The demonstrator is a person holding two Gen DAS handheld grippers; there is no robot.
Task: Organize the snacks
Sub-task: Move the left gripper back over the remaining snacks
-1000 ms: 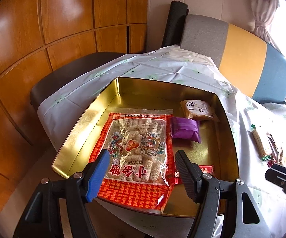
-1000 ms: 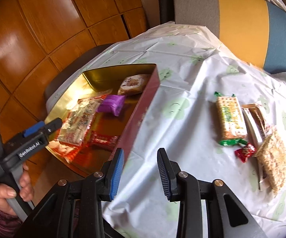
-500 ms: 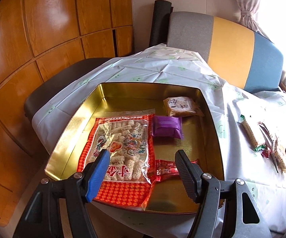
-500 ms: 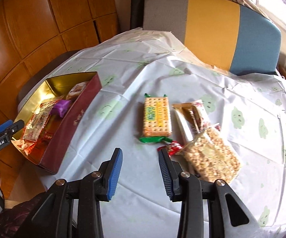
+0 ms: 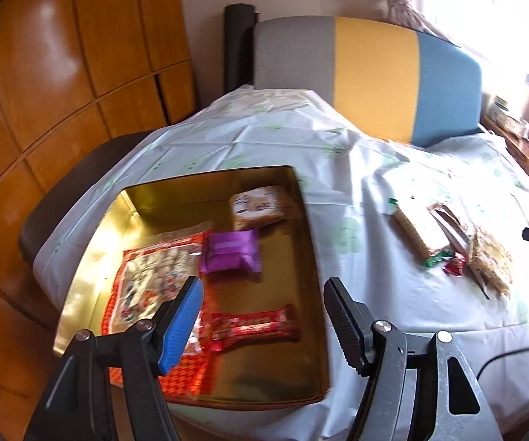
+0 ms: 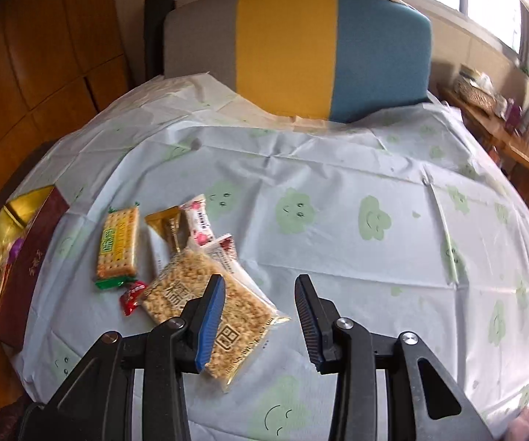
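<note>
Cloud-print tablecloth [image 6: 338, 191] covers your table. Gold tin [image 5: 301, 228] at its left edge holds a purple pack [image 5: 231, 251] and red bar [image 5: 253, 325]. Your left gripper [image 5: 261, 319] hangs spread and empty over it; right gripper [image 6: 259, 312], spread too, over the rice-crisp pack [image 6: 205, 294].

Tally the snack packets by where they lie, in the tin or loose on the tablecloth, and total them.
In the gold metal tin: 4 (large red-bordered clear rice-snack bag, purple foil pouch, beige wrapped cake, red wrapped bar).
On the white tablecloth: at least 6; the overlapping ones are hard to separate.
Total: at least 10.
</note>
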